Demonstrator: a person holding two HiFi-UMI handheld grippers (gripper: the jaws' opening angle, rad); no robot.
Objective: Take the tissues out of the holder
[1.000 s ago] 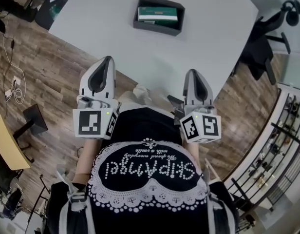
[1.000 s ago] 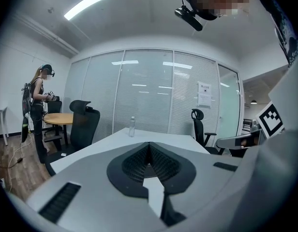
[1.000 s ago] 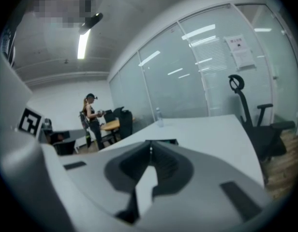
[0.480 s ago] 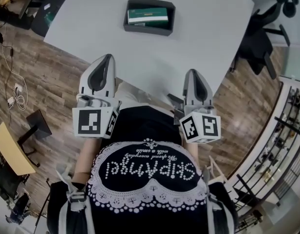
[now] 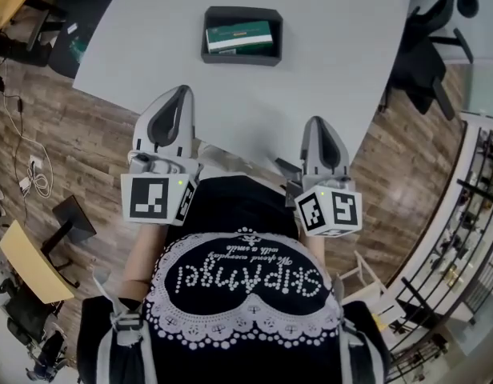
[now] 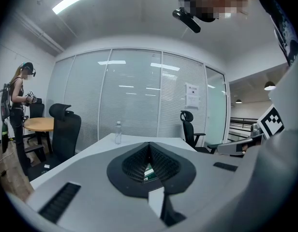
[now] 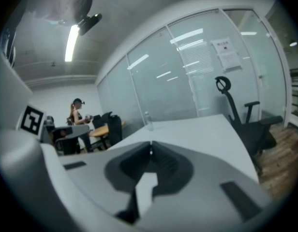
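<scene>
You hold both hand-held grippers at your waist, left hand-held gripper (image 5: 179, 94) and right hand-held gripper (image 5: 317, 122), jaws pressed together on nothing, likely because you're only lining up at the bench (image 5: 326, 54) edge. The green tissues (image 5: 239, 37) lie in the dark holder (image 5: 242, 58), well apart from both. The pack's print is too small to read; your shirt (image 5: 245, 274) reads "SkipAngel".

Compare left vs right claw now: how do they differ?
Left claw sits nearer the holder in the head view; right claw sits further off, toward the table's corner. Left claw's view catches the tissues through its gap; right claw's view shows no holder, just table and a bottle. Shared: both shut, empty.
</scene>
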